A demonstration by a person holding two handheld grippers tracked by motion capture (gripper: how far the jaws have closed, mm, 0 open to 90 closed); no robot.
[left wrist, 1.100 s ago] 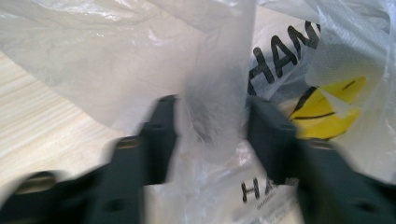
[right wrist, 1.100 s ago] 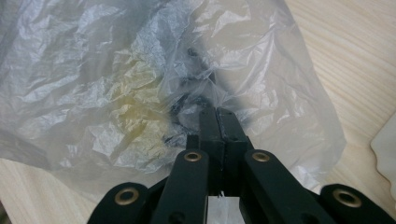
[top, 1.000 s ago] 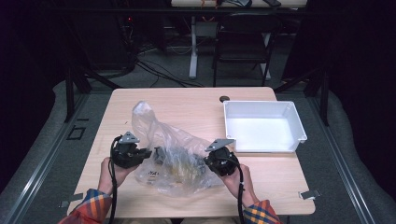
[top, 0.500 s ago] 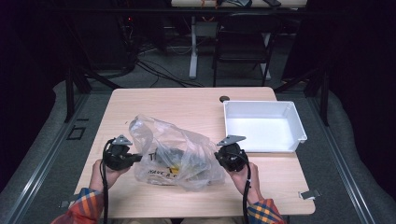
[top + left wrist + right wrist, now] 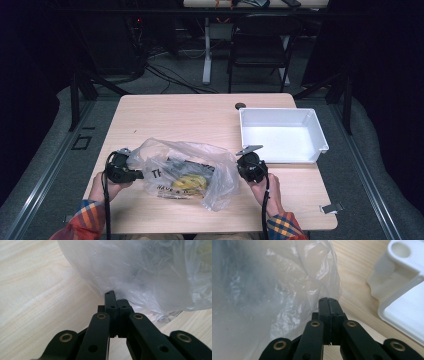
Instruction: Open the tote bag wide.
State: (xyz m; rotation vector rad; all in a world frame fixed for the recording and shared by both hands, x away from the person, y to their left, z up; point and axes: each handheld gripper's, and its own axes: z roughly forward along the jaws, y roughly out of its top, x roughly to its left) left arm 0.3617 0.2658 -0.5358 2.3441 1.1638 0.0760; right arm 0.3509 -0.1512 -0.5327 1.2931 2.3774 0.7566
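A clear plastic bag [image 5: 182, 162] with dark print lies stretched sideways on the wooden table [image 5: 185, 117]. Inside it I make out something yellow [image 5: 190, 181] and a dark item [image 5: 192, 165]. My left gripper [image 5: 135, 167] pinches the bag's left edge, and in the left gripper view its jaws [image 5: 115, 298] are pressed together against the film [image 5: 150, 272]. At the bag's right edge my right gripper [image 5: 237, 167] is shut on the film too. Its closed jaws [image 5: 329, 302] grip a fold of the bag [image 5: 287, 290] in the right gripper view.
A white plastic tray [image 5: 280, 111] stands at the right of the table, just beyond my right gripper, and its corner [image 5: 404, 290] is close by. A small black round thing [image 5: 240, 106] sits near the table's far edge. A chair and cables lie beyond.
Both hands have moved apart and down toward the table's near side. The bag, peaked and bunched before, is now pulled wider and lies lower.
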